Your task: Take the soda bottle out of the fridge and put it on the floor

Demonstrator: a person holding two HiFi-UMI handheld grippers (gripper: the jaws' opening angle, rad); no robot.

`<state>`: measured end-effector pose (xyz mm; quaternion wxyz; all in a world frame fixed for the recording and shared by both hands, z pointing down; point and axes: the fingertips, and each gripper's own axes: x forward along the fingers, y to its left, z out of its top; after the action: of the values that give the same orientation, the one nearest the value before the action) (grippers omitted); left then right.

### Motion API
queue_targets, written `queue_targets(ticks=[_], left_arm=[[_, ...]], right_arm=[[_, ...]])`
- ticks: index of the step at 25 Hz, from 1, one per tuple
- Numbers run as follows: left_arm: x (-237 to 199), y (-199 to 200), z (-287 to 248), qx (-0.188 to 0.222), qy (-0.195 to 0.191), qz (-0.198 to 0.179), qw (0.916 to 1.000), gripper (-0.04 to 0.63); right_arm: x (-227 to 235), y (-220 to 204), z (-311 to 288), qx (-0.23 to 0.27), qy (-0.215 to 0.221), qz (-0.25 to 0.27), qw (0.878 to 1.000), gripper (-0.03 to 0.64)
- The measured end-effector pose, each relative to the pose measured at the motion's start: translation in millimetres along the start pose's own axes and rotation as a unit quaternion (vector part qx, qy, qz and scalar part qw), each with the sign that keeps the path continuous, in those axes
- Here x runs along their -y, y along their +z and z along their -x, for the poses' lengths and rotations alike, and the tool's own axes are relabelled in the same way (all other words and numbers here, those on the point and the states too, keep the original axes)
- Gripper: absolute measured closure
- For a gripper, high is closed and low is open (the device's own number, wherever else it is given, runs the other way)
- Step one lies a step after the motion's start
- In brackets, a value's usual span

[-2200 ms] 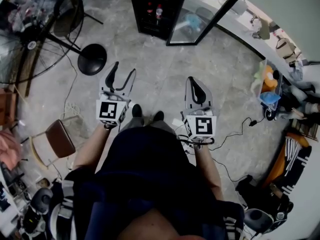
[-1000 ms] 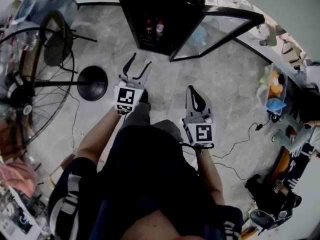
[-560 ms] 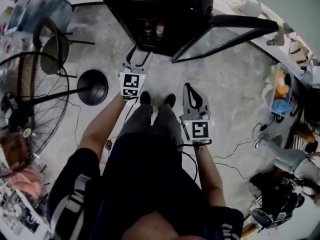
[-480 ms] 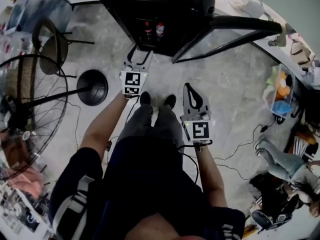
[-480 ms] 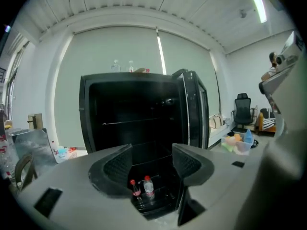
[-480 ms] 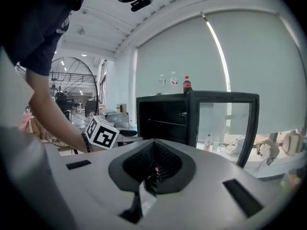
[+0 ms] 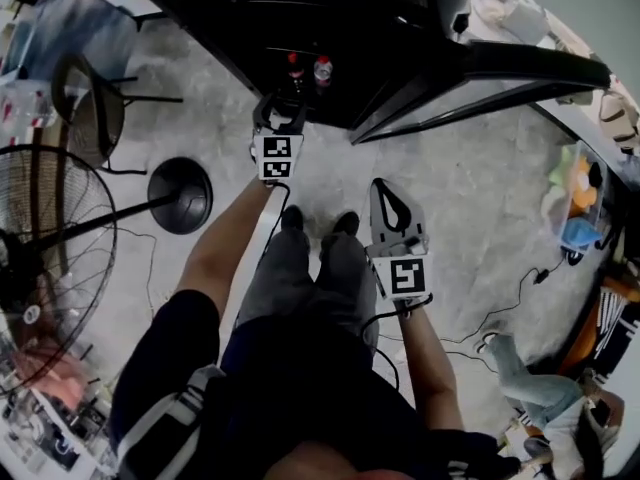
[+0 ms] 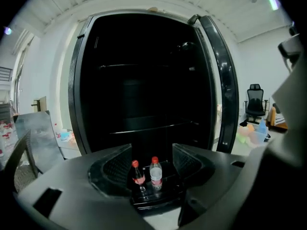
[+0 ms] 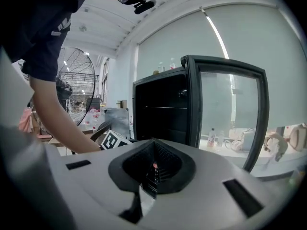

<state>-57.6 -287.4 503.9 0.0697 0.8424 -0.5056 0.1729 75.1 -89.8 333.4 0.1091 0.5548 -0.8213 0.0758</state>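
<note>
The black fridge [image 7: 300,8] stands open, and its glass door [image 7: 480,78] swings out to the right. On its bottom shelf stand two red-capped bottles: a dark soda bottle [image 8: 138,176] [image 7: 293,65] and, right of it, a clear bottle [image 8: 156,174] [image 7: 322,69]. My left gripper [image 7: 281,108] [image 8: 152,152] is open just in front of the fridge's lower opening. The bottles show through its gap, further in, with nothing between the pads. My right gripper [image 7: 385,186] [image 9: 153,163] is shut and empty, held back above the floor by the person's right leg.
A large standing fan [image 7: 40,258] with a round black base [image 7: 180,195] is at the left, and a chair [image 7: 85,108] sits behind it. A cable [image 7: 500,313] runs over the grey floor at the right, near clutter and another person's leg [image 7: 510,368]. The wearer's shoes [image 7: 320,223] are close to the fridge.
The person has stepped up to the fridge and bent lower. My left gripper went forward and down to the fridge's opening, still open. The right gripper sank a little and stayed shut.
</note>
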Motion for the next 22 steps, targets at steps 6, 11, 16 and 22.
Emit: queue_targets(ticks=[6, 11, 16, 22], left_arm=[[-3.8, -53.2, -43.3, 0.009, 0.005, -0.001, 0.9999, 0.331], [-10.1, -95.0, -73.6, 0.011, 0.013, -0.002, 0.9999, 0.327], [-19.7, -131.7, -104.8, 0.008, 0.018, 0.004, 0.9998, 0.316], [-35.2, -167.7, -143.1, 0.001, 0.031, 0.022, 0.9993, 0.308]], right_arm=[[-0.7, -52.4, -23.3, 0.011, 0.0, 0.003, 1.0, 0.598], [-8.6, -90.3, -40.9, 0.026, 0.006, 0.001, 1.0, 0.599], [-14.5, -111.5, -60.6, 0.044, 0.013, 0.005, 0.999, 0.599], [-16.6, -134.2, -80.9, 0.069, 0.018, 0.006, 0.997, 0.599]])
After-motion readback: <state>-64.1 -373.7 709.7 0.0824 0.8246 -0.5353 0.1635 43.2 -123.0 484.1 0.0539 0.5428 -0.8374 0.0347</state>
